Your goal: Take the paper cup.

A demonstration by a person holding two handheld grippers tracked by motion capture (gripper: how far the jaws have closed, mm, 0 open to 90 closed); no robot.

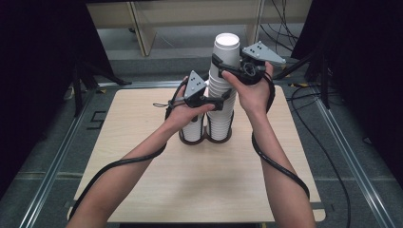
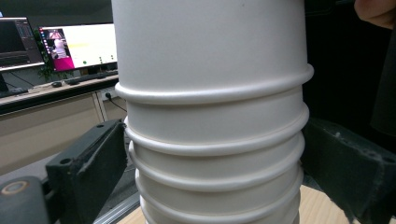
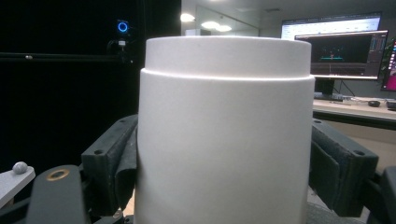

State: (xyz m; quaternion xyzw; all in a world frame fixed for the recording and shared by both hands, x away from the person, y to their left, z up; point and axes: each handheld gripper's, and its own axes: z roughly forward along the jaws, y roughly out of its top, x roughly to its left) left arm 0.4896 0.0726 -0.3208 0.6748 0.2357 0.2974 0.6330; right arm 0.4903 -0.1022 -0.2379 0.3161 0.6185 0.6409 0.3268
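High view: your tall stack of white paper cups (image 1: pixel 222 85) stands upright near the surface's (image 1: pixel 142 166) far edge, long axis vertical, bases up. A second, shorter stack (image 1: pixel 192 128) stands beside it. Your left tongs (image 1: pixel 219 101) pinch the tall stack's middle; your right tongs (image 1: pixel 223 64) pinch its top cup.

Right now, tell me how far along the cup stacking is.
Done: a tall stack of white cups stands on the table, beside a shorter stack. In hand: the right gripper clamps the top cup, while the left gripper grips the stack lower down at its rims. Left: releasing the top cup, seated or lifted off; I cannot tell which.
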